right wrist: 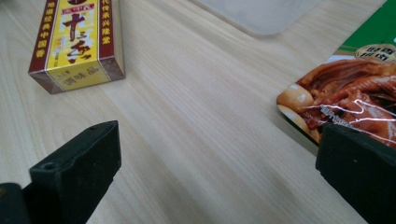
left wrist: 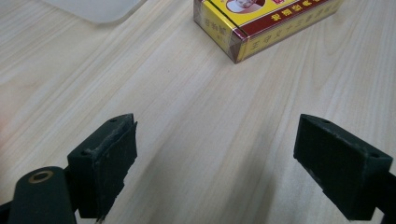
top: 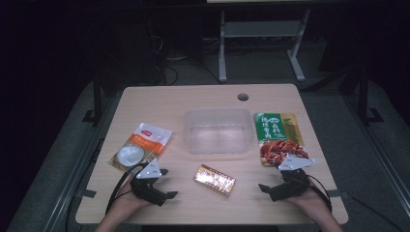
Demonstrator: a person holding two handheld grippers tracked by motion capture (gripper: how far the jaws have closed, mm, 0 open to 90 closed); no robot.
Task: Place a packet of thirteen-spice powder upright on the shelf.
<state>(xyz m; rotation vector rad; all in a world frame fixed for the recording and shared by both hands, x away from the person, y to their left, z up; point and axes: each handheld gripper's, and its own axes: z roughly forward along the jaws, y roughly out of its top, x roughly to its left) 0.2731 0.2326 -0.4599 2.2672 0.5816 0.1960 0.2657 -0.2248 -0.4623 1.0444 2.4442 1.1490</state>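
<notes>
wooden table [top: 169, 104] | yellow-red box [top: 214, 180] lying flat | both grippers open

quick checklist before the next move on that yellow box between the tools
1. Left tool open: ok, jaws wide apart with bare wood between them.
2. Right tool open: ok, jaws spread and holding nothing.
3. Box free to grasp: ok, it lies flat on the table, apart from both tools and from the packets.
4. Bin ready: ok, it sits upright behind the box and looks empty.
5. Right tool clear of the green packet: cannot tell, one jaw overlaps the packet's corner in the right gripper view.
6. Orange packet out of the left tool's way: ok, it lies off to the side.
</notes>
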